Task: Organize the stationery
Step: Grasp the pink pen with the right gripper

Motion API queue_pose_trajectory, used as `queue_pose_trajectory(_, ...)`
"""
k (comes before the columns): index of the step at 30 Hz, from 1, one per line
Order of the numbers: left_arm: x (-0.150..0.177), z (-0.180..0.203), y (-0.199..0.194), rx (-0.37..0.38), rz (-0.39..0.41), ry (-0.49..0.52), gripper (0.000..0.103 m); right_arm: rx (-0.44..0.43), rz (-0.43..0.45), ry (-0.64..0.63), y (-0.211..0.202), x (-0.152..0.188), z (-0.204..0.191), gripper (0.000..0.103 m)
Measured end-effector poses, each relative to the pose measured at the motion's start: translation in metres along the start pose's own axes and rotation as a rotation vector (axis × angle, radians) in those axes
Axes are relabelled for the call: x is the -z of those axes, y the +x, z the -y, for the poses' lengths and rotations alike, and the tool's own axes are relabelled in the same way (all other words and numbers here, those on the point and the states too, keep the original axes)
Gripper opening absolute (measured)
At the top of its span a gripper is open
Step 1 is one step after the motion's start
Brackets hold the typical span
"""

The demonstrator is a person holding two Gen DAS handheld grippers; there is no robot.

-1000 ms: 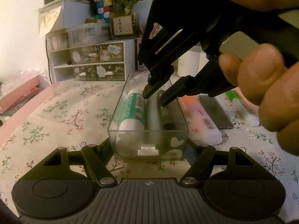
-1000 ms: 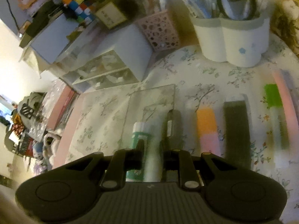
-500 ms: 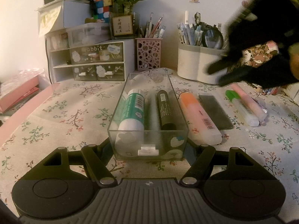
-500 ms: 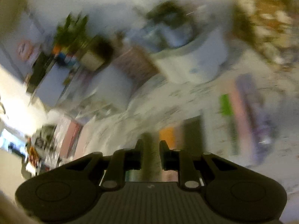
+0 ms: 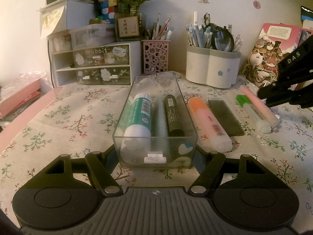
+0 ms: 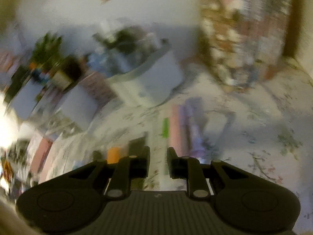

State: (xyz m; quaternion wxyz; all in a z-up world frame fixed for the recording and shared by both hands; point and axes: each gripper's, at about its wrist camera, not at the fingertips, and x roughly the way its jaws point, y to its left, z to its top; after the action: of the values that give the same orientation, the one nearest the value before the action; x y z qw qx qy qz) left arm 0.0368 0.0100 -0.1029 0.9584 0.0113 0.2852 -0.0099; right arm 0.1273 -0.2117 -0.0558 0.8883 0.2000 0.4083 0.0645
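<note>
A clear plastic drawer box (image 5: pixel 155 152) sits on the floral cloth, held between the fingers of my left gripper (image 5: pixel 155 156). Inside it lie a green-and-white glue stick (image 5: pixel 139 117) and a black marker (image 5: pixel 173 115). To its right on the cloth lie an orange-pink highlighter (image 5: pixel 208 121), a black flat case (image 5: pixel 225 117), a green-capped highlighter (image 5: pixel 252 113) and a pink pen (image 5: pixel 258 105). My right gripper (image 6: pixel 158 162) is open and empty above the green-capped highlighter (image 6: pixel 165 131); it also shows at the right edge of the left wrist view (image 5: pixel 268 98).
At the back stand a white drawer unit (image 5: pixel 93 66), a pink perforated pen cup (image 5: pixel 155 57), a white pen holder (image 5: pixel 212 68) with several pens, and illustrated books (image 5: pixel 270 54) at the right. A pink box (image 5: pixel 17 98) lies at the left.
My right gripper let go of the black marker in the box and has swung right, over the green and pink highlighters. The left gripper and the box have not moved.
</note>
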Motion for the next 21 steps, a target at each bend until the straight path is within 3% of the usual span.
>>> queue_pose_trajectory(3,0.000,0.000,0.000,0.001,0.000,0.000,0.072,-0.001,-0.016,-0.117,0.010,0.006,-0.019,0.017)
queue_pose_trajectory(7,0.000,0.000,0.000,0.000,0.000,-0.001,0.072,0.167,-0.012,-0.250,0.025,0.011,-0.033,0.018)
queue_pose_trajectory(11,0.000,0.000,0.000,0.000,0.000,0.000,0.072,0.111,0.011,-0.204,0.015,0.007,-0.021,0.018)
queue_pose_trajectory(15,0.000,0.001,0.000,0.001,0.000,0.000,0.072,0.177,0.033,-0.207,0.016,-0.003,-0.016,0.018)
queue_pose_trajectory(19,0.000,0.001,0.000,0.000,0.000,-0.001,0.072,0.217,-0.041,-0.261,0.039,-0.008,-0.017,0.019)
queue_pose_trajectory(21,0.000,0.001,0.000,0.000,0.000,0.000,0.072,0.212,-0.033,-0.248,0.042,-0.009,-0.014,0.019)
